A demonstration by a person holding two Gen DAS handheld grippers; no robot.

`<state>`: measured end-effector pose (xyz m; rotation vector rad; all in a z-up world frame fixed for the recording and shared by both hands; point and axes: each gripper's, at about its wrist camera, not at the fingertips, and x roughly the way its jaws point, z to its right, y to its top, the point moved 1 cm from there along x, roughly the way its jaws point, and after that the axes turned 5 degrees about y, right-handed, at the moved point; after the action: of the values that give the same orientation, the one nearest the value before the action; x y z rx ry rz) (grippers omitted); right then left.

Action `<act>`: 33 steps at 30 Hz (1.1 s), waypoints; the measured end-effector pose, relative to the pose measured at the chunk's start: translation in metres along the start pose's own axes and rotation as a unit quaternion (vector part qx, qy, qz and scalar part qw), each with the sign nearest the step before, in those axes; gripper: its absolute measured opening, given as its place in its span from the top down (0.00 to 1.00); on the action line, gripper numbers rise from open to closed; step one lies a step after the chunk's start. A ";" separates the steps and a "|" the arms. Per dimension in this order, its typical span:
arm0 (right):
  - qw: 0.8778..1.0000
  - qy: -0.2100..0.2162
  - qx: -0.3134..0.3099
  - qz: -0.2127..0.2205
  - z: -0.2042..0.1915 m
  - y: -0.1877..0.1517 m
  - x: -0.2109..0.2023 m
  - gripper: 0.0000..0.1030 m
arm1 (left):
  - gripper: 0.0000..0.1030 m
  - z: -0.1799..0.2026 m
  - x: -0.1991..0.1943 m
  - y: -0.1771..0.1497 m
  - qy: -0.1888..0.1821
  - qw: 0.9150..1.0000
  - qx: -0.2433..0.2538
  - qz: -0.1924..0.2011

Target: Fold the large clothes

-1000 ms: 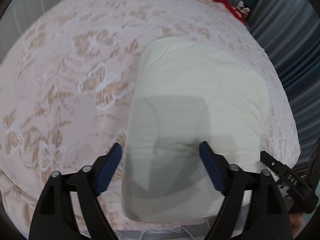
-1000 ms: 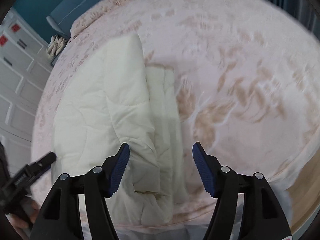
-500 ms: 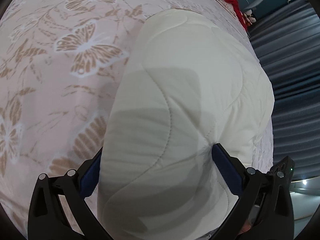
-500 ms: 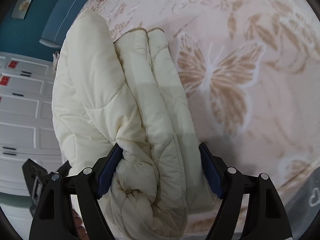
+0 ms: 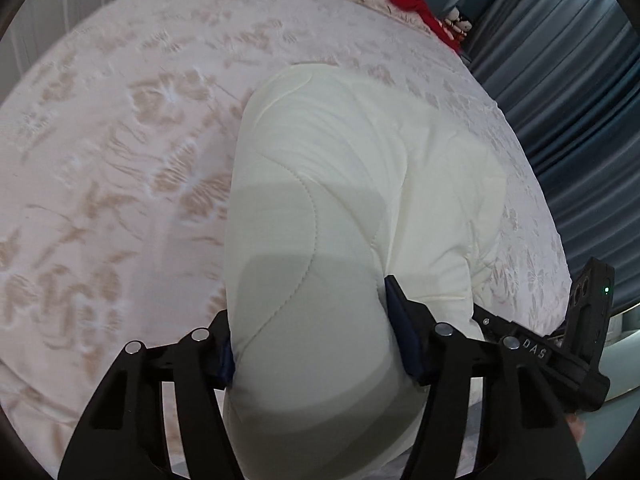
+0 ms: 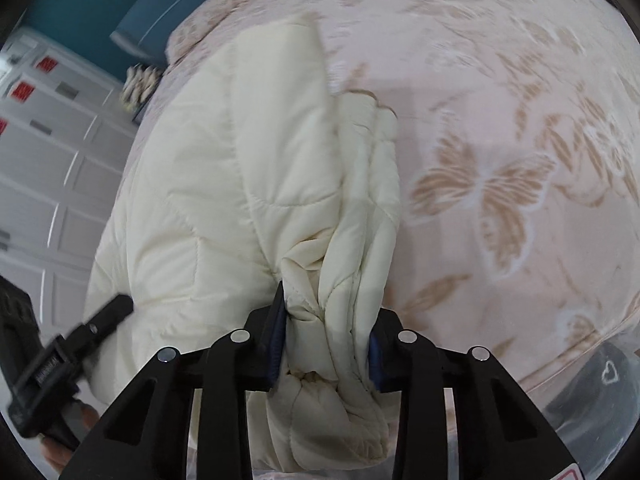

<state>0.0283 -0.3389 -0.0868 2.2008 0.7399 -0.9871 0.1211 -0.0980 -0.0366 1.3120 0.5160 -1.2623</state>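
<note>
Jaws on both grippers now pinch the near edge of the cream padded coat (image 5: 360, 184), where a second ago they hung wide above it. The left gripper (image 5: 312, 332) grips a broad, smooth bulge of the coat at 6 o'clock in its view; the right gripper (image 6: 326, 328) squeezes a narrower bunch of stacked quilted layers, also at 6 o'clock. In the left view the right gripper's body shows at 4 o'clock, so the two grips sit close along the same edge.

The coat lies on the bed (image 5: 120, 160), already folded into a thick oblong running from 6 toward 12 o'clock, its far end resting on the butterfly-print cover. Blur in the cover suggests both tools are in motion. Half a second ago the jaws straddled the fabric without compressing it; now it puckers between the pads, so the grasp looks secure.

That likely means the next fold can start: lifting the near edge and carrying it toward the far end. The padding is bulky and springy, so layers in the right grip may slip out unevenly.

A red item (image 5: 416, 4) lies at 1 o'clock beyond the bed, and blue curtains (image 5: 568, 100) hang at 3 o'clock.
</note>
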 end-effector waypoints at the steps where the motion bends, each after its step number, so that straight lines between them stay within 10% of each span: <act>1: 1.000 0.002 -0.011 0.001 -0.011 -0.003 0.001 0.69 | 0.43 -0.008 -0.010 0.000 0.004 1.000 -0.001 0.006; 17: 0.988 -0.009 -0.147 0.050 -0.115 -0.001 0.005 0.74 | 0.45 -0.072 -0.065 0.015 0.024 0.995 0.001 0.101; 33: 0.983 -0.054 -0.175 0.027 -0.136 0.010 0.079 0.76 | 0.45 -0.119 0.001 0.037 0.027 0.996 0.007 0.086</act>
<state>0.1407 -0.2295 -0.0732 1.8398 0.7369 -0.8662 0.1960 0.0000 -0.0542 1.3746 0.4222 -1.0919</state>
